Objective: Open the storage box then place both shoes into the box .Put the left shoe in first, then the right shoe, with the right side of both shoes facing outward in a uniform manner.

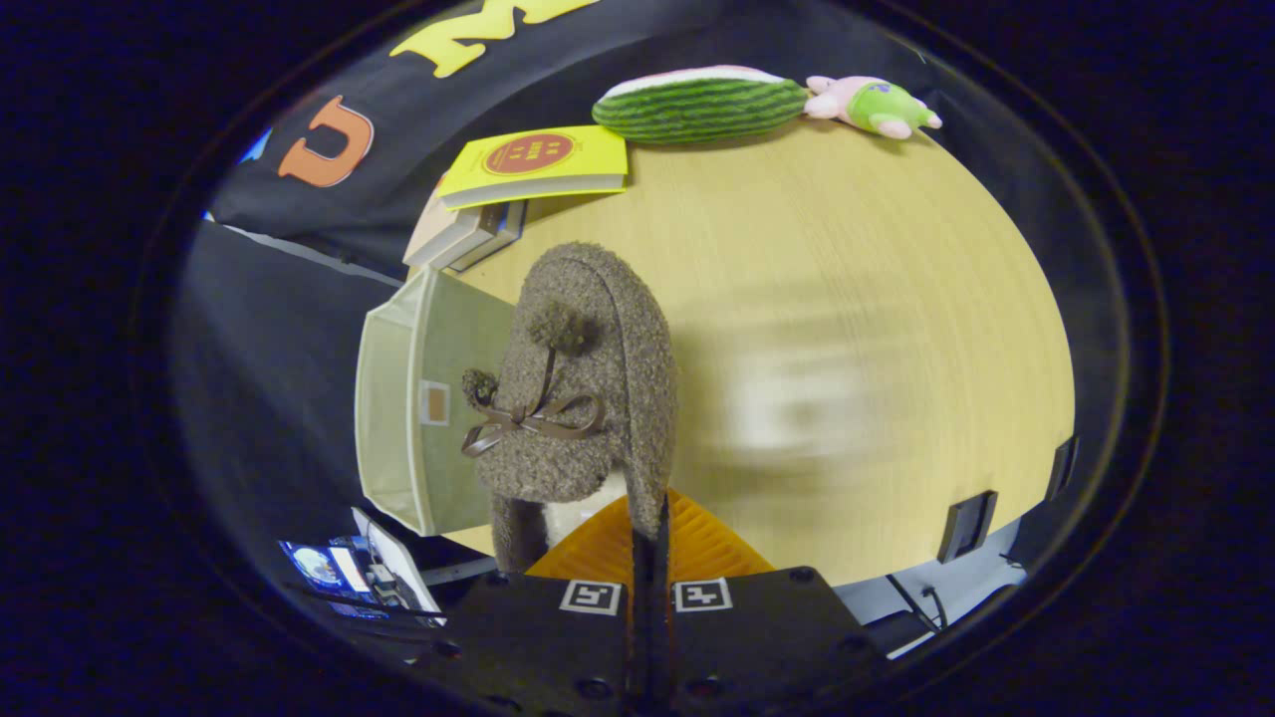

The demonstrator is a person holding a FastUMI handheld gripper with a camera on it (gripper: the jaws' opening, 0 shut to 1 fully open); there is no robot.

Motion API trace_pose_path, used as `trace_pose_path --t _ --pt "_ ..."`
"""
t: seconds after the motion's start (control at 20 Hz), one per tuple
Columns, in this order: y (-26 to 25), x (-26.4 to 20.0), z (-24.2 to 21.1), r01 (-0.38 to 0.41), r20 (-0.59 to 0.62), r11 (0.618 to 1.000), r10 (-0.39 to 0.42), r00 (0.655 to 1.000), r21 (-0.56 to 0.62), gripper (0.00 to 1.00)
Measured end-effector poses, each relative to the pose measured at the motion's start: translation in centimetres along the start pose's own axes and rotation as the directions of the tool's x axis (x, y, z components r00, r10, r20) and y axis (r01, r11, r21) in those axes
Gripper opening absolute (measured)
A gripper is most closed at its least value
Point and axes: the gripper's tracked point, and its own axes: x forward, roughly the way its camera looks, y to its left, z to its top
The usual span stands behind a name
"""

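Shoe (583,388) pinched in gripper (649,528); label unreadable

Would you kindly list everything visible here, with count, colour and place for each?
Slipper: one, fuzzy grey-brown with a brown bow and pompoms, held up between the fingers.
Storage box: one, pale green, beside the slipper at the table's edge.
Books: a small stack, yellow one on top, beyond the box.
Watermelon toy: one, green striped, at the table's far side.
Plush toy: one, pink and green, next to the watermelon toy.
Table: one, light wood.
Gripper: one, fingers closed on the slipper's rim.
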Motion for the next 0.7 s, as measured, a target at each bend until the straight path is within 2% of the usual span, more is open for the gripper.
trace_pose_path --t 0.5,0.7 --pt "16.6 -1.9 -1.4 -0.103 0.038 0.994 0.103 0.994 0.017 0.06" --pt "21.1 -0.1 -1.0 -0.087 0.037 0.994 0.085 0.996 0.059 0.06"
